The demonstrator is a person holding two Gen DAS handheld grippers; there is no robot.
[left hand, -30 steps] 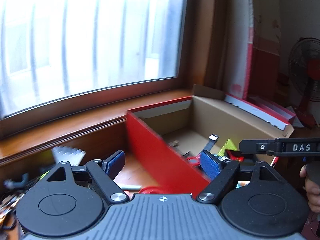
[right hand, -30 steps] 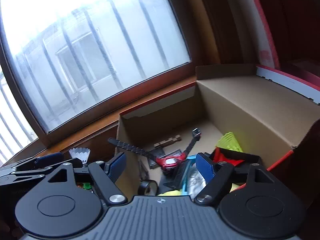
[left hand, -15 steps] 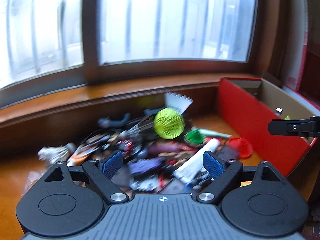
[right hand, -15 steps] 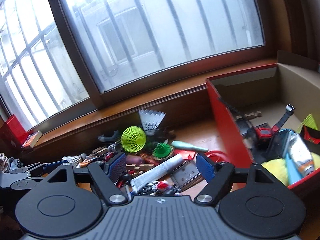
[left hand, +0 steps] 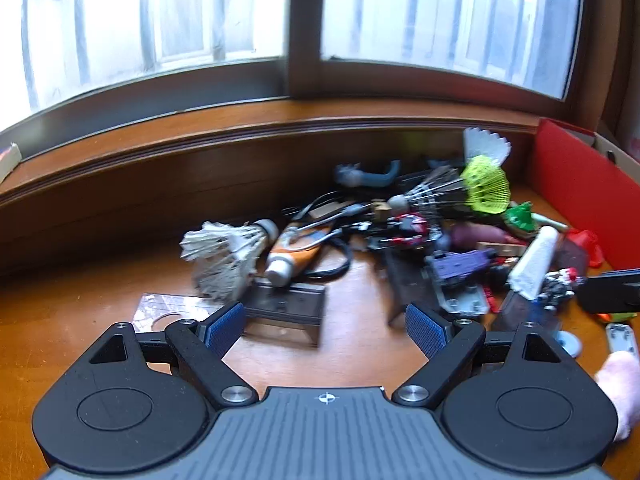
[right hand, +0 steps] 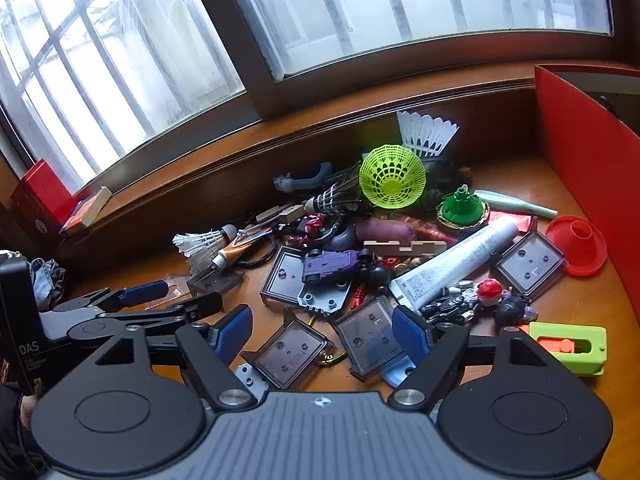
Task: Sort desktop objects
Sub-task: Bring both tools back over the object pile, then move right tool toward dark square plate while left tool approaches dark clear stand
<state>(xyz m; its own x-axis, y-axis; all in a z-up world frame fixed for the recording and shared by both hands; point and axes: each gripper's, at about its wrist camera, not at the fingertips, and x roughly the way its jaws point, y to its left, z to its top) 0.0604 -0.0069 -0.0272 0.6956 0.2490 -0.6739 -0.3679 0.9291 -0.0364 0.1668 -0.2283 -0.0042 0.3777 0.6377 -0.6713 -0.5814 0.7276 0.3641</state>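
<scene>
Selection step. Left claw [left hand: 326, 326] and right claw [right hand: 322, 330], both spread apart and empty, hover above the clutter pile [right hand: 384, 248] on the worktop [right hand: 560, 304]; red box [right hand: 588, 160] right of both. Next: descend onto one item.

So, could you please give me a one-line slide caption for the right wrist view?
Open right claw above a desktop pile: neon shuttlecock, white tube, purple toy car, red box at right.

right gripper [right hand: 322, 330]: hanging spread wide above clear cases [right hand: 370, 338];
left gripper [right hand: 176, 298]: showing leftward, spread;
red box [right hand: 588, 152]: standing rightward
</scene>
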